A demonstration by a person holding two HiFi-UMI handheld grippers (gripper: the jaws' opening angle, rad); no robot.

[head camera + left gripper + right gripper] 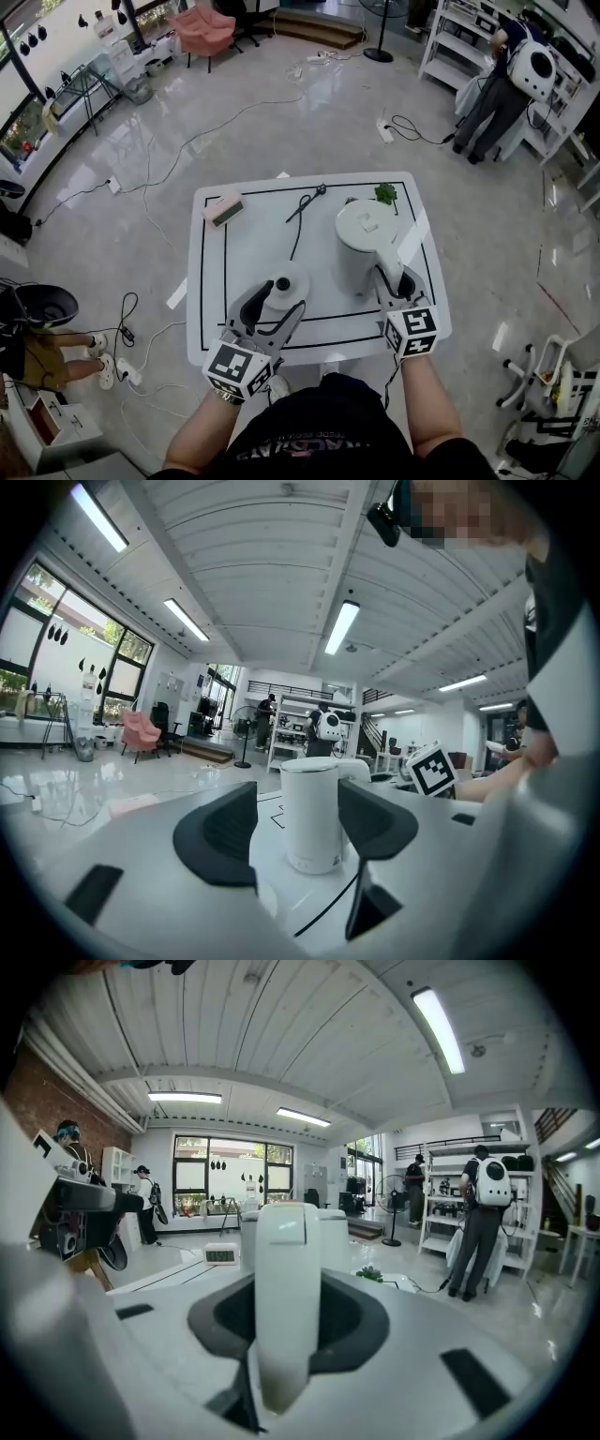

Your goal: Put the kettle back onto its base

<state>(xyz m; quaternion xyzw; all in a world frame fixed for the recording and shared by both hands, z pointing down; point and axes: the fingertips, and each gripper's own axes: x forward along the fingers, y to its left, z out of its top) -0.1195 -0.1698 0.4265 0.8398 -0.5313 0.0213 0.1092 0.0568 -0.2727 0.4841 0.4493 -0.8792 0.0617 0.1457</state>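
The white kettle is at the right of the white table. My right gripper is shut on its handle, which fills the gap between the jaws in the right gripper view; the body rises just behind. I cannot tell whether the kettle rests on the table. The round white base with a dark centre lies at the table's front left. My left gripper is open, its fingers over the base's near part. In the left gripper view the kettle shows farther off between the jaws of that gripper.
A small pink and green box sits at the back left of the table, a green sprig at the back right. A black cord runs from the back edge toward the base. Cables lie on the floor; a person stands at shelves.
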